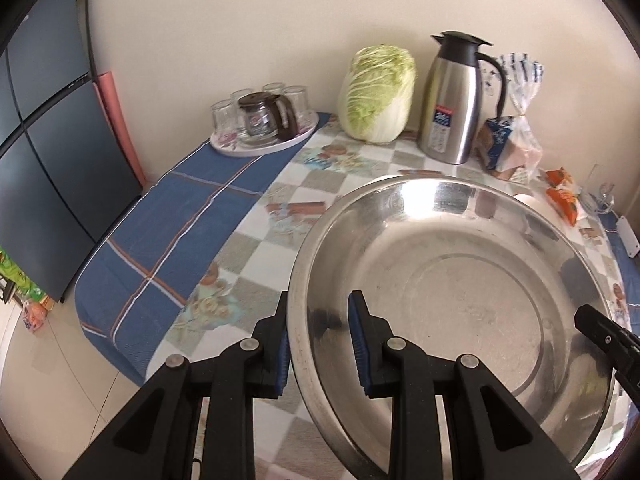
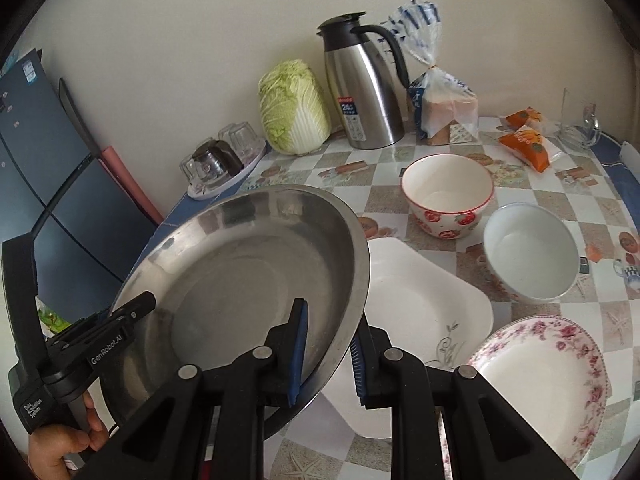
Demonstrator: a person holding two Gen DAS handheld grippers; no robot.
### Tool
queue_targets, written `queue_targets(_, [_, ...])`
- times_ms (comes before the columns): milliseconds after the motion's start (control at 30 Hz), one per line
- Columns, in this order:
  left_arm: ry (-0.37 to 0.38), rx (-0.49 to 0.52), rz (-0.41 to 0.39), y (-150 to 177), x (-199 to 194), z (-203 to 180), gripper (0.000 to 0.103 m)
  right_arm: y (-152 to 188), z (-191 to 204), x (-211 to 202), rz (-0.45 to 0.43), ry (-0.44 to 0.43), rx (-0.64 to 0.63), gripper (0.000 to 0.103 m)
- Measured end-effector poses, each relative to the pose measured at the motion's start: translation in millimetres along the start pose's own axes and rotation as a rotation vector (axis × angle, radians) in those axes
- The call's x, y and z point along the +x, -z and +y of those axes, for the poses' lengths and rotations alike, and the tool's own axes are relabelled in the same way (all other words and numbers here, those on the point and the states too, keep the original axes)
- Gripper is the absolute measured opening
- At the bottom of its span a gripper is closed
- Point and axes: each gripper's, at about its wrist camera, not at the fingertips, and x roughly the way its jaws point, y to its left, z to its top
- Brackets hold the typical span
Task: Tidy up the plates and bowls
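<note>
Checkered desk (image 2: 520, 208) | both grippers, left gripper (image 1: 318, 344), right gripper (image 2: 330, 356), pinching steel basin (image 2: 248, 272) rims | two-sided hold keeps it steady above white plate (image 2: 420, 300)

the left wrist view sits just behind the left tool (image 1: 318, 344), tilted down over the counter (image 1: 248, 256), with the steel basin (image 1: 460, 280) very near from 3 to 6 o'clock. the right wrist view looks down along the right tool (image 2: 330, 360), that basin (image 2: 240, 272) at 9 o'clock. both share the basin, cabbage (image 1: 376, 94) and steel jug (image 1: 452, 100) toward 12.
</note>
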Motion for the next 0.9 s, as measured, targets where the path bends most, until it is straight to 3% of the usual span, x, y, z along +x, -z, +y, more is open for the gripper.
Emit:
queue_targets(267, [0.034, 0.020, -0.012, -17, -9, -51, 0.028, -5, -41, -31, -0.076, 0.057, 0.056, 0.022])
queue_targets(500, [0.068, 0.019, -0.006, -24, -2, -84, 0.028, -5, -72, -39, -0.088, 0.107, 0.120, 0.022])
queue_targets(900, [0.098, 0.032, 0.082, -9, 33, -99, 0.028, 2, -94, -33, -0.054, 0.153, 0.177, 0.022])
